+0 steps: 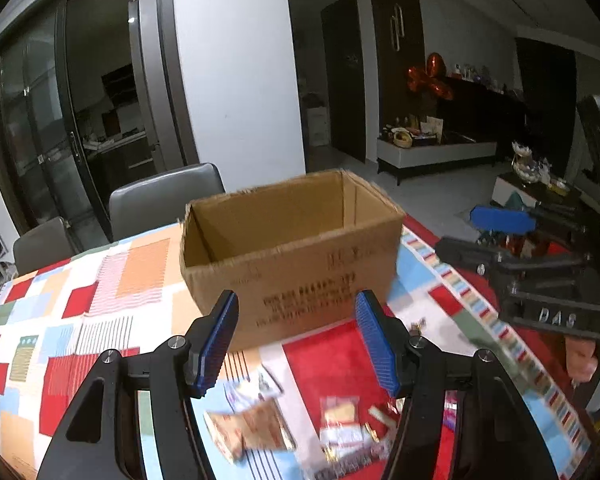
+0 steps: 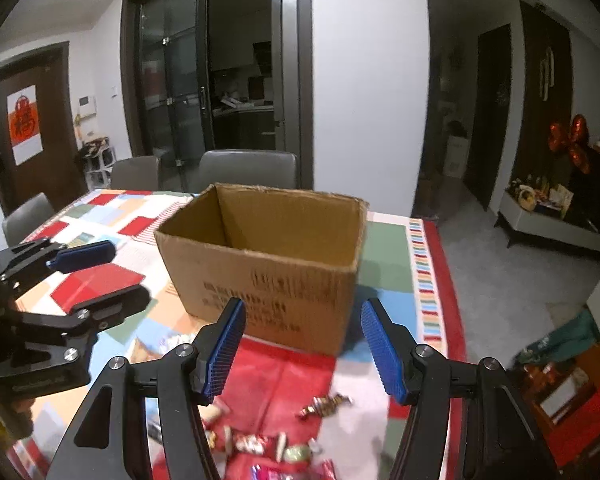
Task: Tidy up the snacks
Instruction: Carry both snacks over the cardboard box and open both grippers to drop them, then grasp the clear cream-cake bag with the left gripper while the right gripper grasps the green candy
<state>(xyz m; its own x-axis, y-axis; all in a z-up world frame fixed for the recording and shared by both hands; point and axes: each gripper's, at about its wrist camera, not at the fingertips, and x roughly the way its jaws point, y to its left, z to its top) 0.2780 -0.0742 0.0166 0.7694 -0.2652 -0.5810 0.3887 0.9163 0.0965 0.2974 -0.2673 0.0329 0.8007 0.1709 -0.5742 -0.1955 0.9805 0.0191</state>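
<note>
Both the left gripper [image 1: 296, 338] and right gripper [image 2: 303, 344] were held spread and empty, the scattered foil-wrapped snacks [image 2: 284, 440] lying just below them, the open brown cardboard box [image 2: 268, 252] straight ahead.

My left claw [image 1: 296, 336] and right claw [image 2: 302, 344] are both black angular frames with silver round screws and ribbed blue pads [image 1: 216, 344], the right one bearing raised "DAS" lettering at the right edge of the left-wrist frame, beside a bit of my bare skin.
</note>
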